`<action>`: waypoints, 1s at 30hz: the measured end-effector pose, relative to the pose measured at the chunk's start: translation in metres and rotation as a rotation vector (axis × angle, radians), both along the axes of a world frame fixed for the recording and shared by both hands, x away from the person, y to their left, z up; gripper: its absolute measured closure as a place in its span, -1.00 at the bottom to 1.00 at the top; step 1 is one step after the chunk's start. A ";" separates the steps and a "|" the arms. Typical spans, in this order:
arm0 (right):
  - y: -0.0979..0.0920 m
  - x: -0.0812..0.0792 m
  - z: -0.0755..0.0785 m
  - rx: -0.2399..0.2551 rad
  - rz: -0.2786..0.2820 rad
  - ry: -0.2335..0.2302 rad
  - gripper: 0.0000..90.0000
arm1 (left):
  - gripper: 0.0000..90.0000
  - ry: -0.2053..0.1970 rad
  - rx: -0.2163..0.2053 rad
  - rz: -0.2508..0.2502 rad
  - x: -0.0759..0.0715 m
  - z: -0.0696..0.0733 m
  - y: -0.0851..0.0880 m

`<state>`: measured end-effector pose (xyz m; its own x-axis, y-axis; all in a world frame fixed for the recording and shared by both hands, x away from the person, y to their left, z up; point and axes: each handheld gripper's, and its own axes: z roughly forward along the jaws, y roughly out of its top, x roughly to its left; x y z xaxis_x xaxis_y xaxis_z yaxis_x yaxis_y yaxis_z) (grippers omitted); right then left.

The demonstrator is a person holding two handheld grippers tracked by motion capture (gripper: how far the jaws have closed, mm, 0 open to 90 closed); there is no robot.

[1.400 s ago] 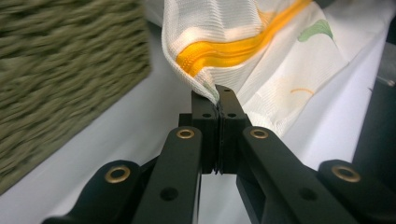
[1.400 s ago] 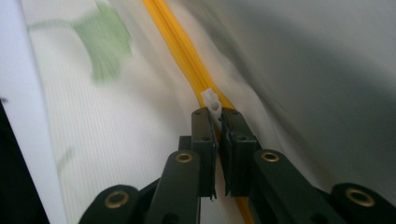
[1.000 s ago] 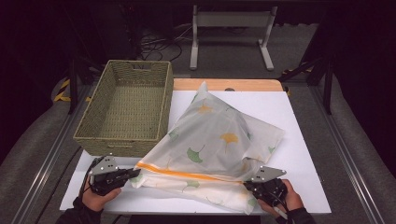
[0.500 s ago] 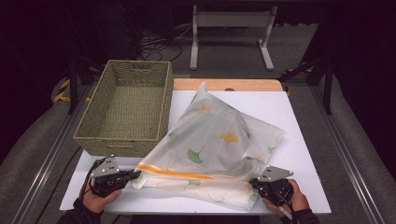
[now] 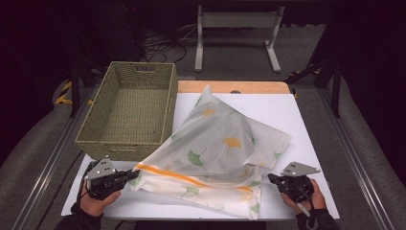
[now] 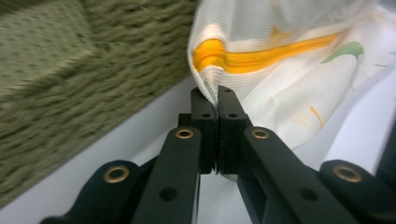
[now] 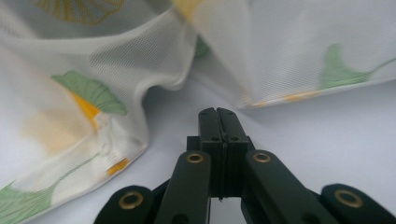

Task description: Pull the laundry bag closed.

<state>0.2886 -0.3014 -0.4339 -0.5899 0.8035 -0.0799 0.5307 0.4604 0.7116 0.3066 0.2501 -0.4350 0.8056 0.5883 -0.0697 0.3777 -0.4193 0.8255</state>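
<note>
No text, label, brand, number or sign can be read in any of the views. The mesh bag [image 5: 218, 153] carries only a printed pattern of green and yellow leaves and an orange zip strip, with no lettering on it. The basket [image 5: 129, 108] at the table's [image 5: 297, 120] left edge bears no tag or mark. The black jaws seen in the two gripper views show brass rivets and small holes, no writing. The yellow-and-black striped patch [image 5: 63, 93] on the floor beyond the table's left edge is a plain hazard marking without words.
</note>
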 end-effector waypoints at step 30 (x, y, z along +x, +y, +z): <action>-0.006 -0.002 0.004 0.038 -0.018 -0.159 0.41 | -0.43 -0.087 0.064 0.203 -0.010 -0.004 0.034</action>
<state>0.2869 -0.3076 -0.4300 -0.5574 0.8183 -0.1403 0.4179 0.4225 0.8043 0.2962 0.2841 -0.4385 0.6716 0.7400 0.0373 0.3882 -0.3944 0.8329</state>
